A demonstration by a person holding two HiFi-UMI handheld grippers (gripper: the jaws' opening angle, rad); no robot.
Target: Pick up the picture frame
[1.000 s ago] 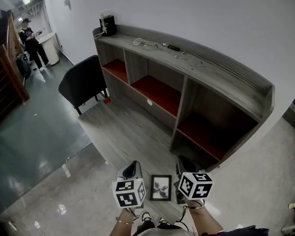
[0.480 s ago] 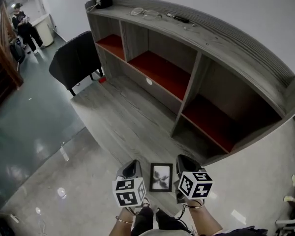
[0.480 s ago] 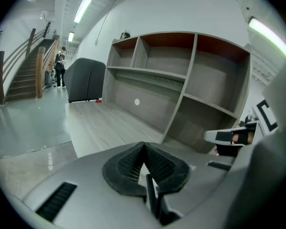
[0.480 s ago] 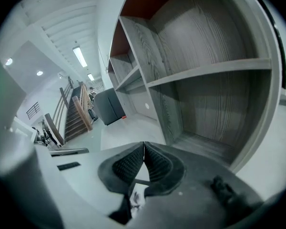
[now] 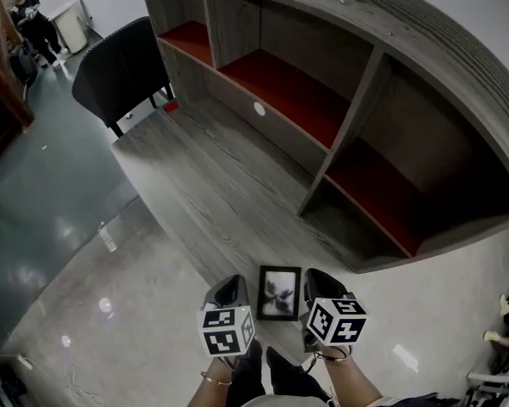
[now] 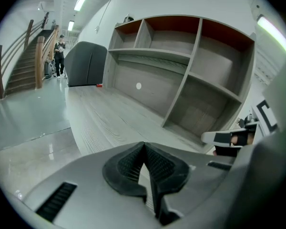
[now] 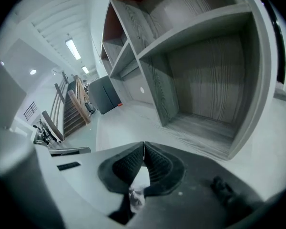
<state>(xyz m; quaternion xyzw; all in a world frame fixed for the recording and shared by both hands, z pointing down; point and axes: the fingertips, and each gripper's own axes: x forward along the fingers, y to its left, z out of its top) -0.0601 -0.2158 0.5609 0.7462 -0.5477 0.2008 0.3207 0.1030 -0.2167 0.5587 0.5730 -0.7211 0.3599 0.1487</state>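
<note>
– Black picture frame [image 5: 279,293]: where does it lie?
– Flat on the pale glossy floor [image 5: 110,312], at 6 o'clock in the head view. The left claw [image 5: 230,287] is just beside it at its 9 o'clock, and the right claw [image 5: 316,280] just beside it at its 3 o'clock.

– State of the claws?
– In each gripper view the ribbed pads meet at their tips with nothing between them. Both claws are closed and hold nothing.

– What differs from one second ago?
– The head view has tipped further down. The top board of the shelf unit [image 5: 365,100], with the small items on it, has slid out past 12 o'clock. The black chair [image 5: 123,70] has shifted up toward 11 o'clock. The frame now sits higher in view, level with the claw tips rather than with the marker cubes. The claws keep their places.

– Containers?
– The grey wood-grain shelf unit has open compartments running from 11 to 3 o'clock. Each shows a red base and grey walls. A white round spot [image 5: 260,108] marks its lower front panel.
</note>
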